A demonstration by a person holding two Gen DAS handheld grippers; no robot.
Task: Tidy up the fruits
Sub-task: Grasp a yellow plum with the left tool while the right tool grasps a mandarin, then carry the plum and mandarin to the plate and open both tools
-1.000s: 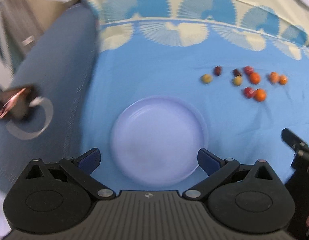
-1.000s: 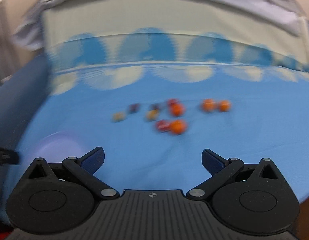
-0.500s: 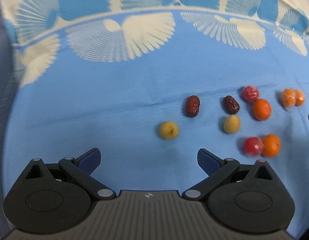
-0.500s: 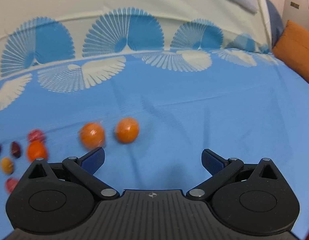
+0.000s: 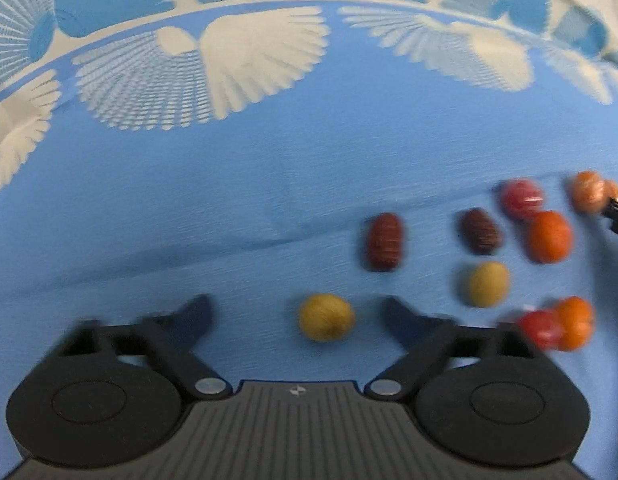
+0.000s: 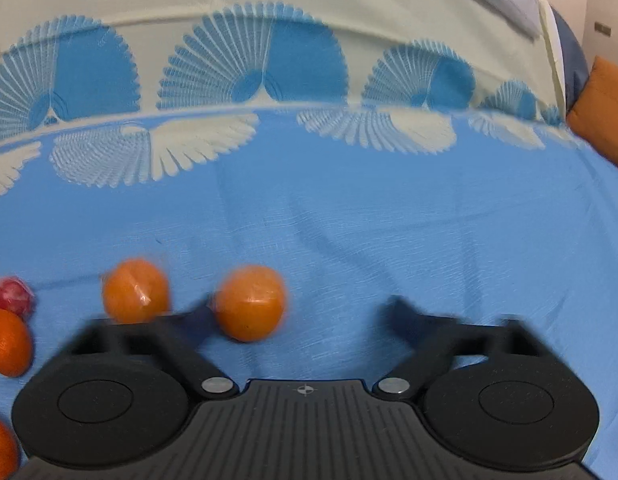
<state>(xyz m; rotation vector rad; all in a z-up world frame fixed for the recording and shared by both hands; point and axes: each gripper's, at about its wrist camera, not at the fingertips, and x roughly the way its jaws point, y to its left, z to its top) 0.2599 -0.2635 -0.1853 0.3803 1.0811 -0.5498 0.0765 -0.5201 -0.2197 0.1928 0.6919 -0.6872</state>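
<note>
**A:** Between the left tongs (image 5: 297, 312), what does she have now?

**B:** A yellow fruit (image 5: 327, 317), lying on the blue cloth (image 5: 229, 184) between the spread fingers, nearer the right one. Half a second ago it lay well ahead of them, so the left tongs have come forward around it. They are released and touch nothing yet.

**A:** And the right tongs (image 6: 301, 312)?

**B:** Also released. An orange (image 6: 249, 302) sits just inside the left finger, perhaps touching it; blur hides the contact. A second orange (image 6: 135, 291) lies outside that finger. Earlier both were further ahead, so this side has closed in too.

**A:** Where are the other fruits?

**B:** Loose on the cloth toward its right side: two dates (image 5: 385, 241), another yellow fruit (image 5: 487, 283), red ones (image 5: 521, 199) and more oranges (image 5: 549, 236). A second ago a plate lay before the left tongs; it is out of view now.

**A:** So what does that mean?

**B:** Probably two grasps are about to start, and nothing seems sorted yet. The right tongs look off-centre, so the orange might roll away as they clench.
</note>
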